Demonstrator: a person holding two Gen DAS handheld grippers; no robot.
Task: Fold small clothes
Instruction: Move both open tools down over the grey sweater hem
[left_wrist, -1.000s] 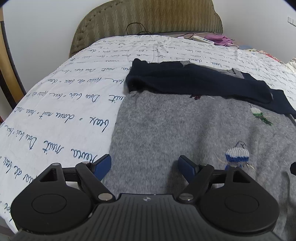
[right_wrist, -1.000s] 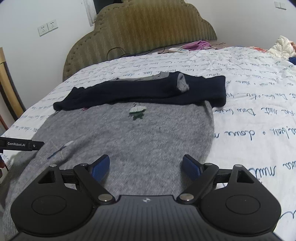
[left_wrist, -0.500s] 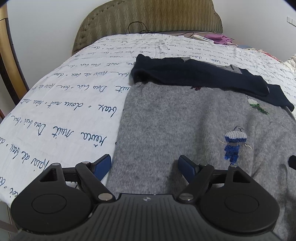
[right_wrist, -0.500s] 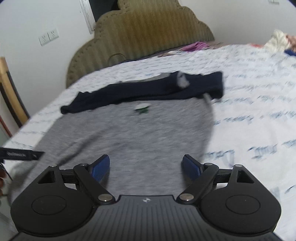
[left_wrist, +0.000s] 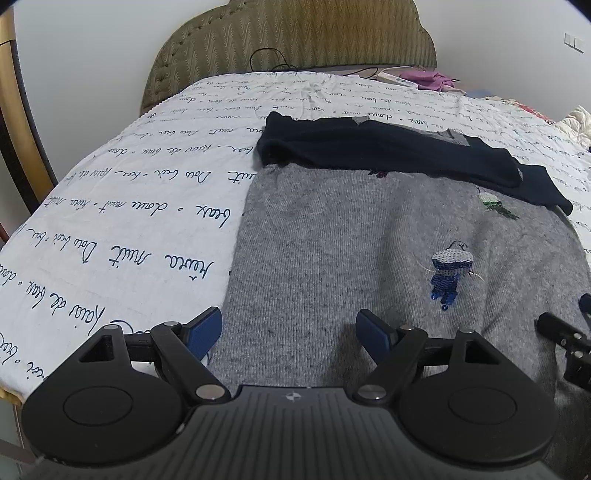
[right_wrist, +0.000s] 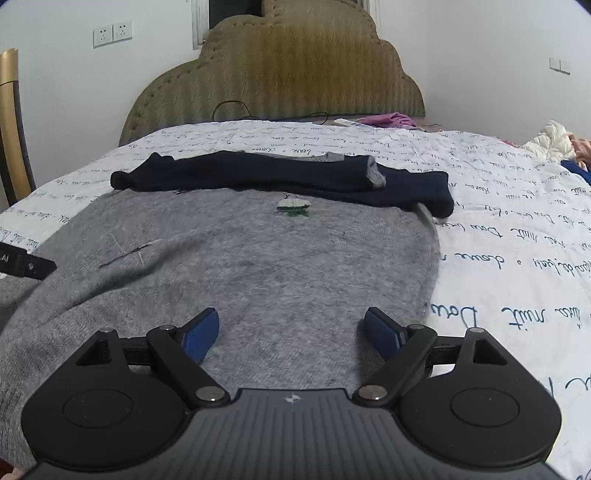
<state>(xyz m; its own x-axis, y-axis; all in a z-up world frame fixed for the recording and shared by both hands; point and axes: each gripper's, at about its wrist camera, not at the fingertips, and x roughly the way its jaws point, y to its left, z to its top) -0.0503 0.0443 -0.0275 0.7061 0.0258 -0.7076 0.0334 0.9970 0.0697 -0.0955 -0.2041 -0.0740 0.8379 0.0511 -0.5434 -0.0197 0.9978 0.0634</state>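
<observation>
A grey knit sweater (left_wrist: 351, 236) with navy sleeves (left_wrist: 388, 151) folded across its top lies flat on the bed; it also shows in the right wrist view (right_wrist: 258, 258) with the sleeves (right_wrist: 266, 173). My left gripper (left_wrist: 290, 332) is open and empty, low over the sweater's near left hem edge. My right gripper (right_wrist: 291, 328) is open and empty over the near right part of the hem. The right gripper shows at the right edge of the left wrist view (left_wrist: 569, 343).
The bed has a white sheet with blue script (left_wrist: 129, 206) and an olive headboard (right_wrist: 280, 74). A remote and pink cloth (left_wrist: 417, 77) lie near the headboard. A wooden chair (right_wrist: 11, 122) stands at left. Clothes (right_wrist: 554, 140) are heaped at far right.
Both grippers have drawn back toward the sweater's near hem and dropped lower. The right wrist view has tilted down closer to the cloth. Both stay open.
</observation>
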